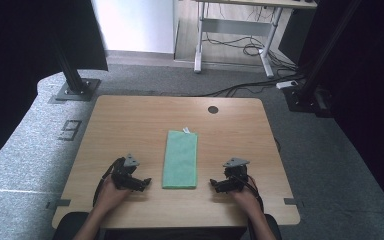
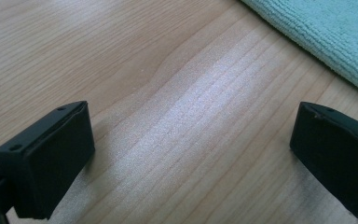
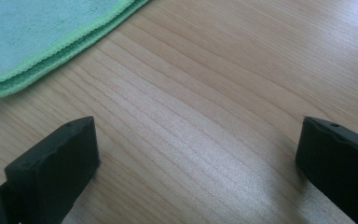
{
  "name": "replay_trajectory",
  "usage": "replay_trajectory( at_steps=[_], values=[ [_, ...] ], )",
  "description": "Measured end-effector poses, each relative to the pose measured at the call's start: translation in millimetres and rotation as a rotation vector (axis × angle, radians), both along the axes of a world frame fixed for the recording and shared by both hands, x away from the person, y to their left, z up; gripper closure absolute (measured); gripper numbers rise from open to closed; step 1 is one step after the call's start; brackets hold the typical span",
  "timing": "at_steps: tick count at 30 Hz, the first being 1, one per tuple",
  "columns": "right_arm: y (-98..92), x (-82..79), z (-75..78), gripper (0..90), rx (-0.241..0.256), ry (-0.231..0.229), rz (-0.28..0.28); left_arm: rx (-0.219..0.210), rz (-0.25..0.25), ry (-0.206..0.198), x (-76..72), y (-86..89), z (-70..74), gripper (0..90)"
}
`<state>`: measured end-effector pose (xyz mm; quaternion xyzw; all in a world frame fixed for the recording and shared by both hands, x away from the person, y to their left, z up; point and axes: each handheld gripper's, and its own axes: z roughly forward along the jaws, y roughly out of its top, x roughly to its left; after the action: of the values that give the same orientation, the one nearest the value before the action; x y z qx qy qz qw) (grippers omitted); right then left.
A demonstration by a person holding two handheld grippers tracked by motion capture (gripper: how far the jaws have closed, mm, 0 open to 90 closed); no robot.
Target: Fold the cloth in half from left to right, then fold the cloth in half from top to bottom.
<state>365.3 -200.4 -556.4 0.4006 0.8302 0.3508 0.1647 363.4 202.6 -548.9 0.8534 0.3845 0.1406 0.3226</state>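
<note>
- High view: a folded green cloth [image 1: 180, 159] lies mid-bench [image 1: 130, 120], its long axis running away from the person. The left claw [image 1: 141, 183] and right claw [image 1: 216, 185] flank its near end, both pointing inward, both about equally close.
- Left gripper view: the 2 jaws stand wide apart over bare wood, gripping nothing; the cloth [image 2: 326, 37] lies ahead and to the upper right, apart from them.
- Right gripper view: jaws again spread wide and empty; the cloth's stitched, layered edge [image 3: 51, 42] sits ahead at upper left, near but not touched.
</note>
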Motion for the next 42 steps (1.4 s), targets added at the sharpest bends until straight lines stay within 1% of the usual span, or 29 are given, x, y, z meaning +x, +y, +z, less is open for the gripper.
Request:
replay_trajectory(
  at_steps=[12, 16, 18, 20, 23, 25, 29, 32, 35, 37, 39, 41, 42],
  values=[
    [0.5, 0.1, 0.0, 0.0, 0.000, 0.000, -0.004, 0.000, 0.002, 0.001, 1.5, -1.0, 0.1, 0.0],
    [3.5, 1.4, 1.0, 0.0, -0.005, 0.007, -0.004, 0.020, 0.009, 0.024, 5.0, -3.3, 2.7, 0.0],
    [6.1, 2.2, 1.8, 0.0, -0.013, 0.005, 0.002, 0.013, 0.010, 0.033, 7.7, -5.2, 4.2, 0.0],
    [8.9, 3.4, 3.2, 0.0, -0.005, 0.007, 0.005, -0.001, 0.012, 0.026, 11.1, -6.8, 6.9, 0.0],
    [13.5, 6.1, 6.3, 0.0, 0.017, 0.008, 0.009, -0.014, 0.020, 0.006, 18.8, -10.2, 12.4, 0.0],
    [17.6, 8.0, 8.2, 0.0, 0.019, 0.010, 0.013, -0.025, 0.026, 0.001, 24.9, -13.2, 15.9, 0.0],
    [26.3, 14.1, 12.6, 0.0, 0.021, 0.007, 0.028, -0.028, 0.020, -0.015, 36.2, -22.8, 21.1, 0.0],
    [33.1, 19.3, 16.3, 0.0, 0.050, 0.017, 0.041, -0.046, 0.020, -0.020, 47.6, -31.2, 22.5, 0.0],
    [42.5, 23.7, 17.9, 0.0, 0.040, 0.015, 0.056, -0.055, 0.026, -0.021, 58.5, -40.1, 21.2, 0.0],
    [49.8, 26.8, 17.9, 0.0, 0.032, 0.015, 0.063, -0.050, 0.022, -0.022, 64.9, -46.4, 19.2, 0.0],
    [56.5, 30.2, 16.8, 0.0, 0.018, 0.012, 0.069, -0.051, 0.029, -0.023, 71.1, -51.8, 17.1, 0.0],
    [62.6, 33.5, 15.2, 0.0, 0.004, 0.012, 0.072, -0.050, 0.034, -0.015, 76.9, -55.7, 14.8, 0.0],
    [65.3, 34.6, 14.5, 0.0, -0.006, 0.011, 0.074, -0.041, 0.031, -0.012, 78.8, -57.0, 13.7, 0.0]
  ],
)
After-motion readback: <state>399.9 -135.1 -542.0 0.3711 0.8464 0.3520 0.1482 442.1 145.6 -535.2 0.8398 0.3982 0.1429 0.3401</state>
